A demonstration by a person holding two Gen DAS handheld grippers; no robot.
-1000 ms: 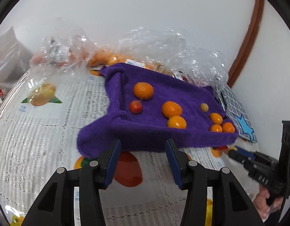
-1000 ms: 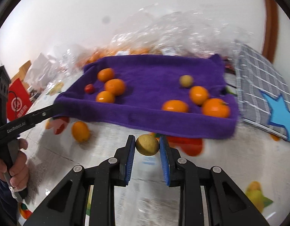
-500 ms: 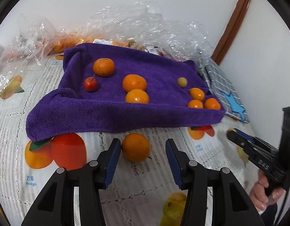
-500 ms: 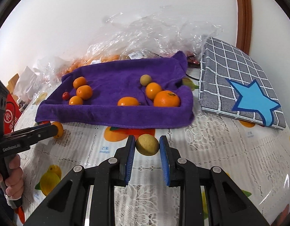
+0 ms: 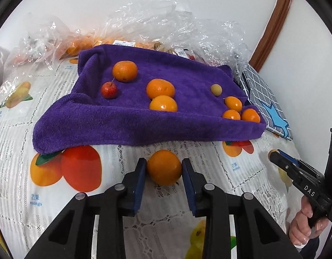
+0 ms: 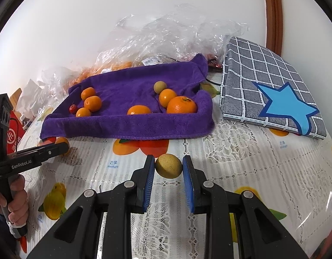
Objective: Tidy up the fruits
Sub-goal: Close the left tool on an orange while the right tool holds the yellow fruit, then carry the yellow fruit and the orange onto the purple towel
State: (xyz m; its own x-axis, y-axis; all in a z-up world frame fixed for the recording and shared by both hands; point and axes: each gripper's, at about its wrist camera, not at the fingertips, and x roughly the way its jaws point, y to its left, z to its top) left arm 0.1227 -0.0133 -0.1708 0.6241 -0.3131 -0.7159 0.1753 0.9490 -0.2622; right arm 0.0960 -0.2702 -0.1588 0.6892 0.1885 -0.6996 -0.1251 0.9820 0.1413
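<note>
Since the earlier frame, left gripper has narrowed its jaws from a wide gape to meet an orange on both flanks; the fruit sits on the bench just before the purple towel. Right gripper, level and pointing towardsthe towel, has loosened: its jaws now stand slightly apart beside a yellow fruit resting on the bench, whether touching cannot be told. Both hands grip the handles low, grippers held nearly horizontal. Seven more oranges-and-small fruits lie on the towel; a checked pad lies to its right.
</note>
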